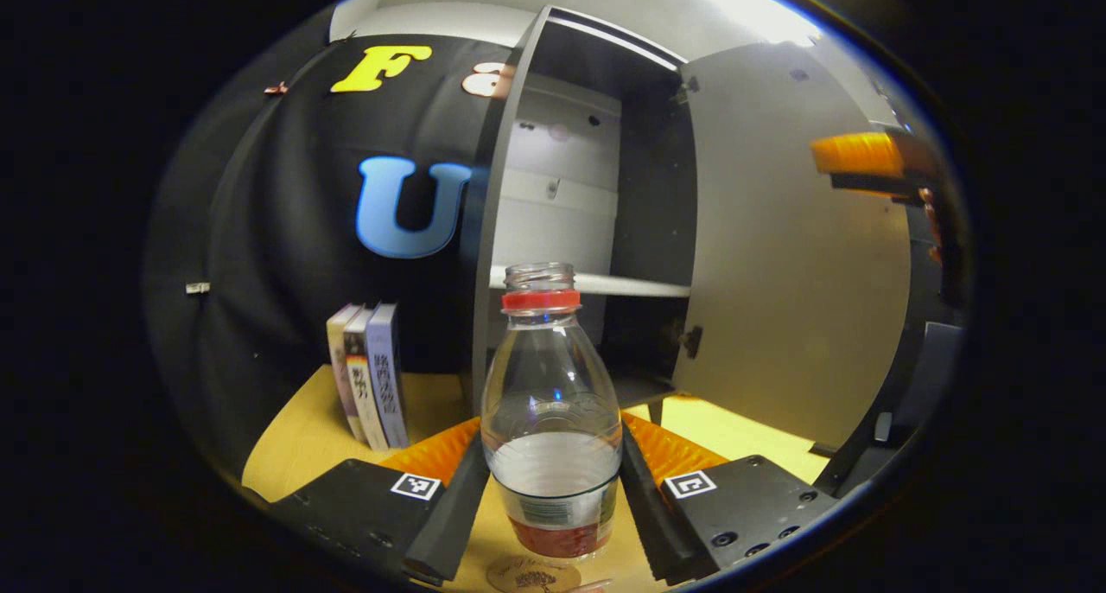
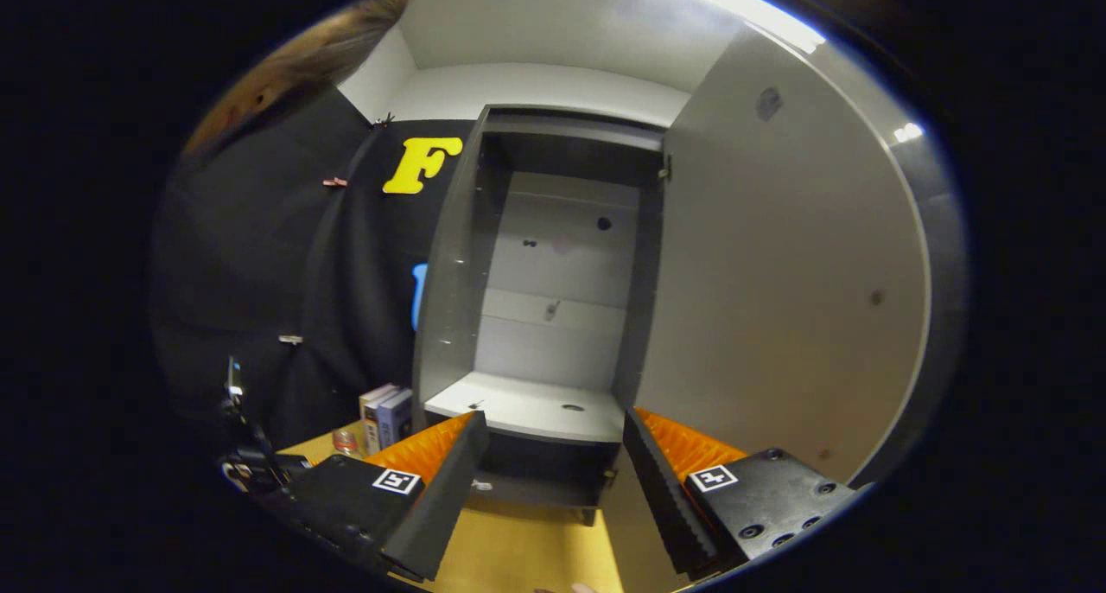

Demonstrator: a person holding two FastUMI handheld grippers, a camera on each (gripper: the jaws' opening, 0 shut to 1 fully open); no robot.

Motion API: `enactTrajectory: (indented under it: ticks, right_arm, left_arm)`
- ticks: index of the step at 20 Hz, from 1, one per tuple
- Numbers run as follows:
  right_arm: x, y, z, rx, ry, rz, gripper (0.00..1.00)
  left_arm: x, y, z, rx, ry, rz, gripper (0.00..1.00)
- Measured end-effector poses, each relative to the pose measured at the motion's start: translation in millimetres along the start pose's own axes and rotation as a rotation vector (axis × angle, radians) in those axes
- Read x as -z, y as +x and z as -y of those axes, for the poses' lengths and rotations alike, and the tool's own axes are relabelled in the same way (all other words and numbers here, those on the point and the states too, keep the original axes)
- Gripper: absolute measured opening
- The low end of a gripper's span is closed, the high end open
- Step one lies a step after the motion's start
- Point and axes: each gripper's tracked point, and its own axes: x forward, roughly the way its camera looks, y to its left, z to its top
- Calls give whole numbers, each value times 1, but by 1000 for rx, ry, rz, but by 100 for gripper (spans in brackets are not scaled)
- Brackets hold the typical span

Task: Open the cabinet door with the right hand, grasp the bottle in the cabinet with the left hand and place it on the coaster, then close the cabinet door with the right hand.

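So the left gripper has its fingers pinching the bottle around its lower body, upright, out of the cabinet and right over the coaster near the tabletop's front edge. I can't tell if the base is touching yet. I'd lower it straight, centre it, then release gently. The right gripper sits with fingers spread, holding nothing, facing the open door.
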Motion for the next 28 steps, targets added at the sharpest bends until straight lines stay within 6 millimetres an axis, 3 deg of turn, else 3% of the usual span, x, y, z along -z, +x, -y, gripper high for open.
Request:
enactTrajectory:
  ticks: [2,5,7,10,13,16,20,28]
  right_arm:
    - [23,18,-1,-33,15,-34,98]
    - [36,19,-14,-100,77,-33,98]
    - [64,19,-15,-123,71,-97,97]
    - [88,13,-21,-166,67,-166,98]
    - [98,13,-31,-201,94,-191,98]
    - [93,11,-36,-222,90,-186,98]
    - [83,8,-36,-221,96,-167,98]
    - [83,1,-31,-183,110,-177,98]
  left_arm:
    - [29,-4,-3,-48,33,-4,80]
    - [57,-4,-4,-86,50,27,79]
    - [75,-3,-8,-126,65,20,80]
    - [90,-4,-14,-165,90,27,80]
    - [87,-6,-9,-167,83,30,80]
    - [92,-10,-5,-172,37,-6,82]
    - [83,-13,-6,-195,73,-2,95]
    - [93,-14,-6,-144,49,-55,95]
